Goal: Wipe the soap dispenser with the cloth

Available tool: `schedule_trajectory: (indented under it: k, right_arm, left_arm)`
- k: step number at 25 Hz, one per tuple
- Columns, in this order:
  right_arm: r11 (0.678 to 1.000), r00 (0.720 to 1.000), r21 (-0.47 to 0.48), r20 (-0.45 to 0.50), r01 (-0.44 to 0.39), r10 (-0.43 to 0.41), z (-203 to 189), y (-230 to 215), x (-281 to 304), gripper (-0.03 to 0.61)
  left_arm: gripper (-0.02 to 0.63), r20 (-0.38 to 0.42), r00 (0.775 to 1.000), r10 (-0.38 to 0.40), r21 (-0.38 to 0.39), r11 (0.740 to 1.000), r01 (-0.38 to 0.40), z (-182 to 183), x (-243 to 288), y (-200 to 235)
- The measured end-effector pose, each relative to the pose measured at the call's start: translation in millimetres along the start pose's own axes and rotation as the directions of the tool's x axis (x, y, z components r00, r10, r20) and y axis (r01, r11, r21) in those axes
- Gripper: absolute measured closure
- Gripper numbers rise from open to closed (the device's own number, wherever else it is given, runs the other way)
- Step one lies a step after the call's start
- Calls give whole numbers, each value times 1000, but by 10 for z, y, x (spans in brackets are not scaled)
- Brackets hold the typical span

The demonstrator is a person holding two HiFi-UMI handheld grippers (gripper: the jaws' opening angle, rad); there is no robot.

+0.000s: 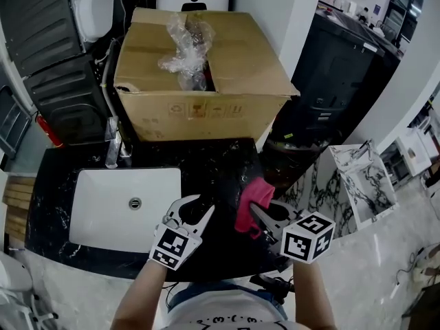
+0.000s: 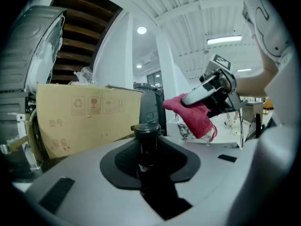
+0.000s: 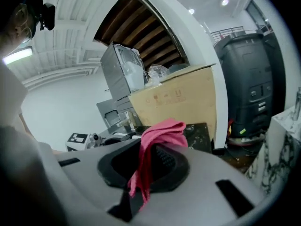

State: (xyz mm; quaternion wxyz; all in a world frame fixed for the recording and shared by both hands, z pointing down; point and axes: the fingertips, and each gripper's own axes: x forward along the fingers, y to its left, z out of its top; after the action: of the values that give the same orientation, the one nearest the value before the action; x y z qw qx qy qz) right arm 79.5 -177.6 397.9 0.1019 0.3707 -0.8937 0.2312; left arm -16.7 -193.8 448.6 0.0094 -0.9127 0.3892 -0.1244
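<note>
Left gripper (image 1: 194, 216) is clamping the dark dispenser (image 2: 148, 140) between its jaws. Right gripper (image 1: 260, 218) is pinching the pink cloth (image 1: 251, 199), hanging at the dispenser's 3 o'clock, apart from it, over the counter's (image 1: 220, 163) 6 o'clock edge.

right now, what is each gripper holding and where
Left gripper: the soap dispenser, clamped around its body below the pump head. Right gripper: the pink cloth, pinched near its middle, ends hanging.
</note>
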Motion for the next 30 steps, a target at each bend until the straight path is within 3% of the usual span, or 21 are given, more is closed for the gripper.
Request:
schedule_trajectory:
  k: [2, 4, 6, 8, 9, 11, 14, 17, 18, 20, 23, 25, 27, 30]
  right_arm:
    - [1000, 1000, 15, 11, 18, -18, -14, -53, -23, 526]
    - [999, 1000, 29, 19, 17, -18, -24, -66, -13, 526]
    - [999, 1000, 31, 18, 13, -14, -36, -52, 12, 526]
    - [1000, 1000, 27, 16, 10, -11, -43, -31, 32, 526]
    - [1000, 1000, 27, 17, 8, -9, -41, -22, 40, 526]
    - [999, 1000, 31, 23, 7, -8, -37, -11, 54, 526]
    - [999, 999, 40, 37, 11, -13, -35, -9, 63, 526]
    - [999, 999, 50, 51, 18, -20, -38, -28, 72, 526]
    - [999, 998, 48, 51, 19, -22, -46, -34, 83, 526]
    - [999, 999, 29, 47, 22, -23, -65, -34, 131, 526]
    - [1000, 998, -19, 53, 20, -19, -35, 9, 230, 526]
    - [999, 997, -51, 78, 7, -3, 49, 64, 285, 526]
    - [996, 994, -91, 109, -6, 16, 165, 116, 338, 526]
    - [988, 991, -155, 133, -9, 30, 300, 174, 416, 526]
  left_arm:
    - [501, -36, 999, 20, 50, 999, -18, -2, 8, -4]
    - [501, -69, 997, 22, 20, 1000, -21, -13, 20, 12]
    - [513, -56, 998, 5, -136, 991, -12, -19, 21, 70]
    - [514, 11, 1000, -5, -358, 934, 8, 12, -5, 191]
    - [514, 58, 998, -3, -466, 884, 30, 44, -29, 264]
    - [514, 158, 987, 15, -645, 759, 91, 115, -87, 404]
    - [514, 261, 962, 80, -826, 534, 180, 132, -156, 578]
    - [514, 356, 921, 159, -915, 259, 309, 130, -210, 694]
    - [514, 380, 907, 185, -919, 190, 346, 128, -230, 732]
    - [514, 409, 883, 229, -912, 85, 400, 109, -262, 802]
    - [514, 446, 852, 274, -879, -43, 474, 106, -285, 867]
    - [514, 467, 833, 295, -853, -97, 513, 110, -295, 895]
    - [515, 478, 821, 312, -836, -125, 535, 114, -305, 919]
    - [515, 481, 812, 332, -826, -140, 547, 123, -321, 953]
